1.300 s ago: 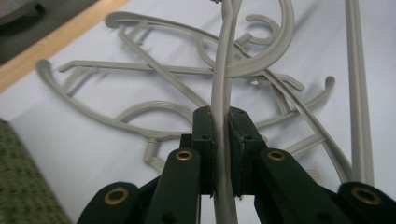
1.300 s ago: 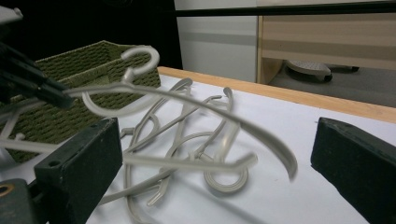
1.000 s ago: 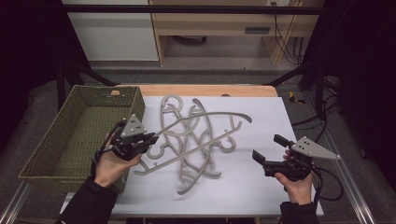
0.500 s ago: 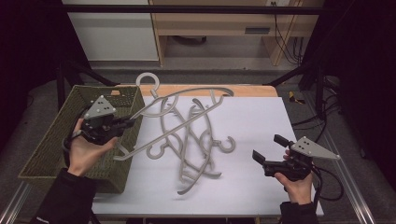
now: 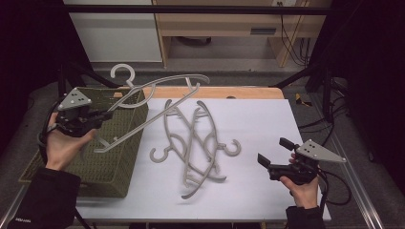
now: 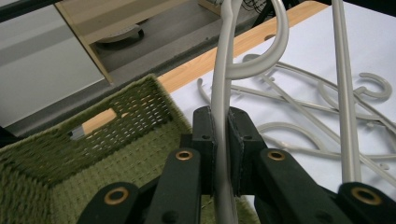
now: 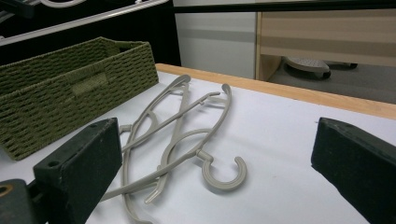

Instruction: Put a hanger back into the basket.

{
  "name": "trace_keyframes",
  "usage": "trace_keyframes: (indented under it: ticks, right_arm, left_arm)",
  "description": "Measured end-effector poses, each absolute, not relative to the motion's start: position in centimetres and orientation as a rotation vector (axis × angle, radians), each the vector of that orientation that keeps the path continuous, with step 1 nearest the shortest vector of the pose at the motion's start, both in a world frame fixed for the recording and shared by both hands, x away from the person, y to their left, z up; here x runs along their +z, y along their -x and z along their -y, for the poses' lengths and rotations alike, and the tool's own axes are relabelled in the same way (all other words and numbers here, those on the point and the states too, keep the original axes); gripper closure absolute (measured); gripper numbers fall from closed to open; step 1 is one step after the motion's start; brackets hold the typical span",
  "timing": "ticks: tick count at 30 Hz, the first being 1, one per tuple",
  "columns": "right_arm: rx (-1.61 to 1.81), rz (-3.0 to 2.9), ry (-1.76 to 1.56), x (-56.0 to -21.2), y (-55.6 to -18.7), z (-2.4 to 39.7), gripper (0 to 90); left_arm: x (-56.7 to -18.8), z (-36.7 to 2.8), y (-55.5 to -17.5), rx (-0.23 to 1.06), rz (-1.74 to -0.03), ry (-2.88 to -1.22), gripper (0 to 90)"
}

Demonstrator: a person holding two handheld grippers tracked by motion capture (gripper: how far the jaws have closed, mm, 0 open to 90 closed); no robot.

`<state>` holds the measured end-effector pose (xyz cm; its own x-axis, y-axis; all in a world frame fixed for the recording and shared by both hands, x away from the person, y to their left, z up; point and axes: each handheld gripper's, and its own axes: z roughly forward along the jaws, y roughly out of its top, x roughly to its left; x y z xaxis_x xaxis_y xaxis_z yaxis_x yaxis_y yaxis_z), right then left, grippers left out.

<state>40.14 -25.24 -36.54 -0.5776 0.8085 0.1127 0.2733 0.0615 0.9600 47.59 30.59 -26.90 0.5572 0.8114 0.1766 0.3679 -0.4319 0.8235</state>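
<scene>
My left gripper (image 5: pixel 105 114) is shut on a grey plastic hanger (image 5: pixel 167 83), which it holds in the air, tilted, over the green woven basket (image 5: pixel 119 176) at the table's left. In the left gripper view the jaws (image 6: pixel 220 126) pinch the hanger's thin bar (image 6: pixel 224 56) above the basket (image 6: pixel 93 140). Several more grey hangers (image 5: pixel 191 143) lie tangled on the white table top. My right gripper (image 5: pixel 274 150) rests open near the front right, pointing at that pile. Between its wide jaws (image 7: pixel 217 135), the hangers (image 7: pixel 177 116) lie farther off.
The basket (image 7: pixel 70 88) stands along the left edge of the white table top (image 5: pixel 267 119). A wooden strip (image 5: pixel 229 91) runs along the table's far edge. Beyond it stand a white cabinet (image 5: pixel 114 28) and a wooden desk (image 5: pixel 229 24).
My left gripper has lifted one hanger off the pile and carried it left and upward to above the basket. The right gripper has stayed where it was.
</scene>
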Motion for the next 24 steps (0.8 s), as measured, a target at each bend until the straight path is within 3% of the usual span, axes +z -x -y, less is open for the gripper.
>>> trace_keyframes:
  ticks: [24]
  right_arm:
    - [1.525,-1.891,-1.088,-36.8,-40.4,25.3,2.0]
  left_arm:
    - [-29.6,-40.0,-47.7,0.842,-1.085,-2.009,82.2]
